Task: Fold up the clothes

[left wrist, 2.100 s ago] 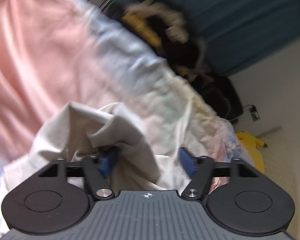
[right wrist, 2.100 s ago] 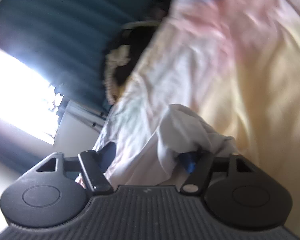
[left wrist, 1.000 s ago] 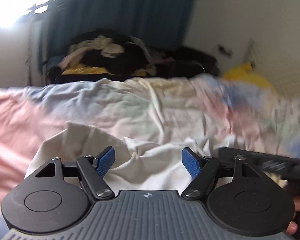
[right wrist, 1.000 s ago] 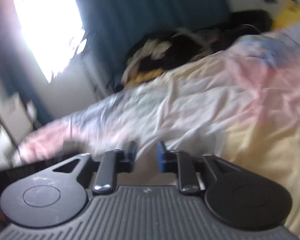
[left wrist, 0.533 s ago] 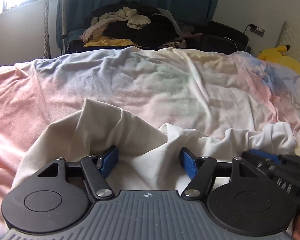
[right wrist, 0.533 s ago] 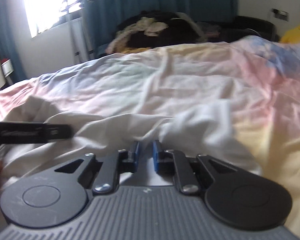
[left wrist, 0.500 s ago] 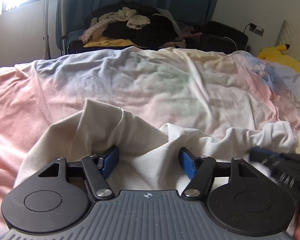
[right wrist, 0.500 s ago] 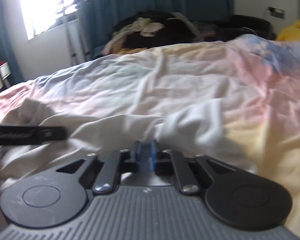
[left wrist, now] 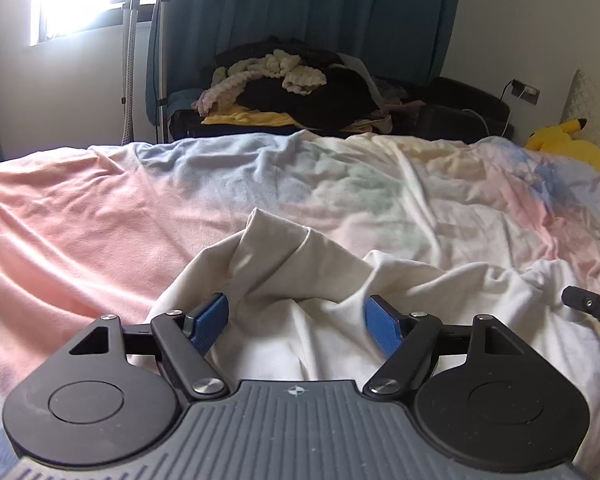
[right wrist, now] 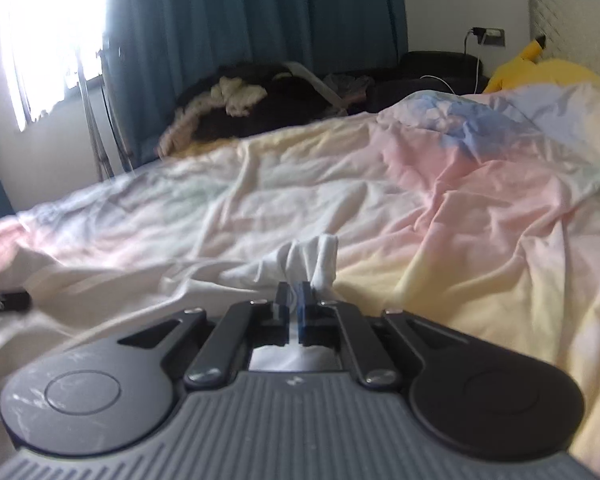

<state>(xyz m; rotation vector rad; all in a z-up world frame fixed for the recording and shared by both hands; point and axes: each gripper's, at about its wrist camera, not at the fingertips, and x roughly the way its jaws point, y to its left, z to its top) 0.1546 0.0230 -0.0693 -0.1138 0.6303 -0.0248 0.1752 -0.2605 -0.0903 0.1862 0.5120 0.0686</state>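
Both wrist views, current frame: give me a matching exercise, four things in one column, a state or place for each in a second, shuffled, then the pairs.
Things:
1. left gripper
2. right gripper
3. yellow plush toy
4. pile of clothes

States or places:
A. pinching a bunched bit of the white garment
B. heaped beyond the bed, in front of the blue curtain
C. fingers spread wide over the garment
D. at the bed's far right corner

Pairs: 1-C, 2-A, 3-D, 4-B
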